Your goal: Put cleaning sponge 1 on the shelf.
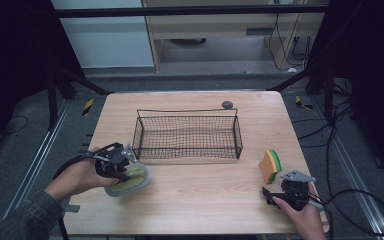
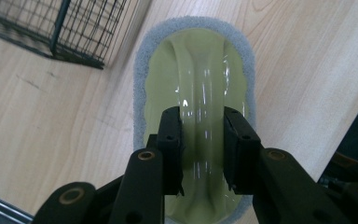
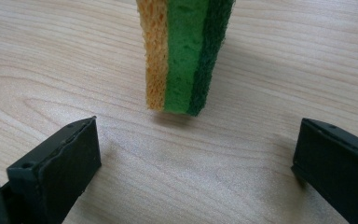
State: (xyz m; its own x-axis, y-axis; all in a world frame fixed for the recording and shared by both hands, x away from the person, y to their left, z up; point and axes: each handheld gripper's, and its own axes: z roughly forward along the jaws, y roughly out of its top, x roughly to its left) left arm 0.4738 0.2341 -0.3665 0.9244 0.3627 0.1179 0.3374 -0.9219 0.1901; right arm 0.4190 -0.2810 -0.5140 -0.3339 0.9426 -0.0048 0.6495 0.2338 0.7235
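A pale yellow-green scrubber with a grey pad rim point(image 1: 129, 180) point(image 2: 196, 79) hangs tilted just above the table at the front left. My left gripper point(image 1: 125, 169) point(image 2: 203, 140) is shut on its raised central handle, one jaw on each side. A layered sponge of orange, light green and dark green point(image 1: 270, 165) point(image 3: 184, 51) stands on edge at the front right. My right gripper point(image 1: 275, 195) point(image 3: 196, 163) rests on the table just short of that sponge, open, its jaws wide apart with bare wood between them.
A black wire basket point(image 1: 187, 134) point(image 2: 51, 28) stands in the middle of the wooden table point(image 1: 200, 200), just right of and behind the scrubber. A small dark round object point(image 1: 227, 104) lies behind the basket. Cables trail off the right edge.
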